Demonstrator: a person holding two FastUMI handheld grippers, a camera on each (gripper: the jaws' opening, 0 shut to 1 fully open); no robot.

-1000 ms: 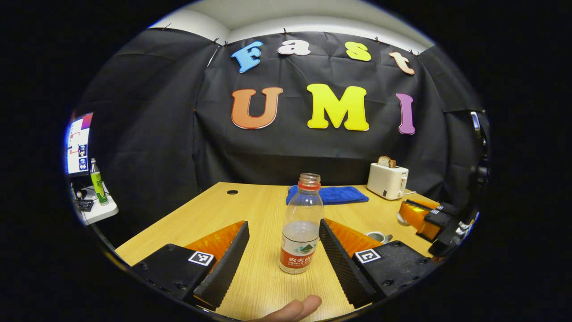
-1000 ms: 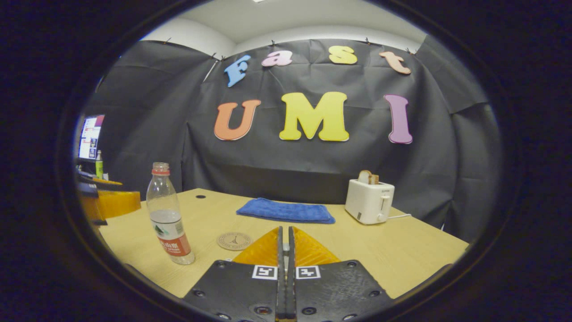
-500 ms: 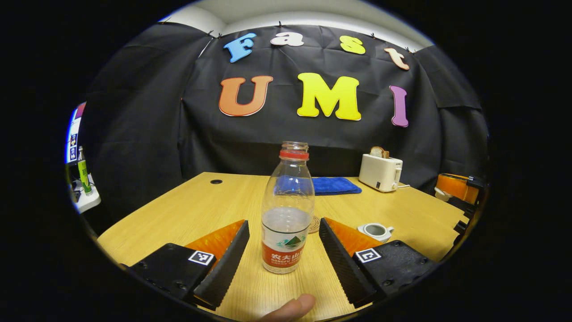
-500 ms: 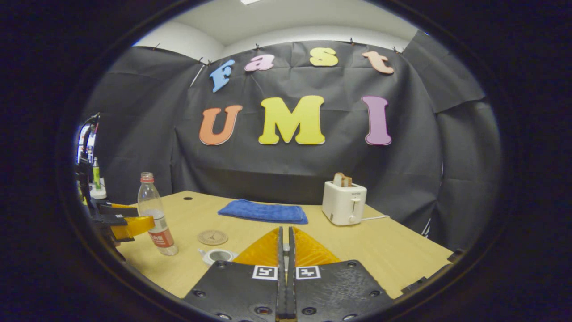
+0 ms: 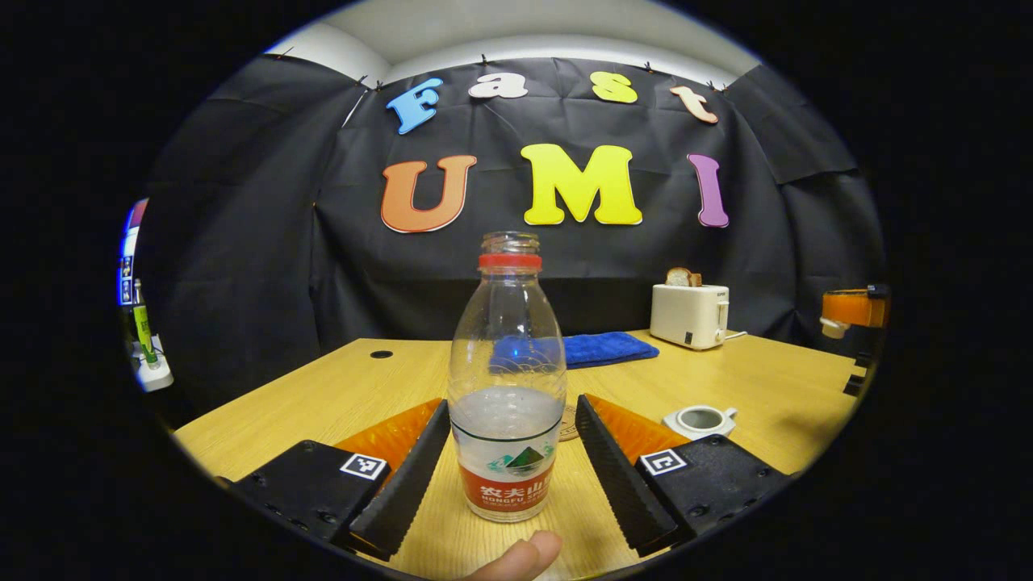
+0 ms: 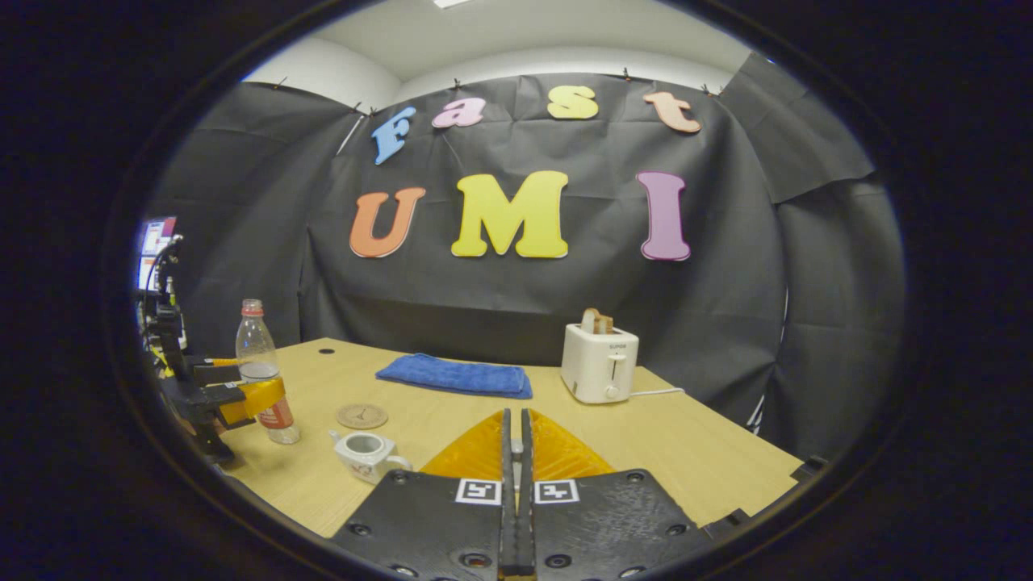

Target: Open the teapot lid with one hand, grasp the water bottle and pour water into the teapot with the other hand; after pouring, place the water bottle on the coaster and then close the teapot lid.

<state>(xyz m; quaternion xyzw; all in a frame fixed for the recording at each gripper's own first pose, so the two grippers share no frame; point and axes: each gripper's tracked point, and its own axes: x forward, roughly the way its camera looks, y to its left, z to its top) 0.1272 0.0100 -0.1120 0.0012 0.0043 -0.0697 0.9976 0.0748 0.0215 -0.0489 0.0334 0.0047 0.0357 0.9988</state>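
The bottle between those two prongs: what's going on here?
A person is working a handheld gripper in each hand. The left gripper has its jaws open on either side of the uncapped water bottle, not yet squeezing it. The teapot sits lidless on the table beside the coaster. The right gripper has its jaws closed together, raised above the table.

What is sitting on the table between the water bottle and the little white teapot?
The round coaster lies flat between the water bottle and the teapot, a bit farther back, as the right gripper view shows.
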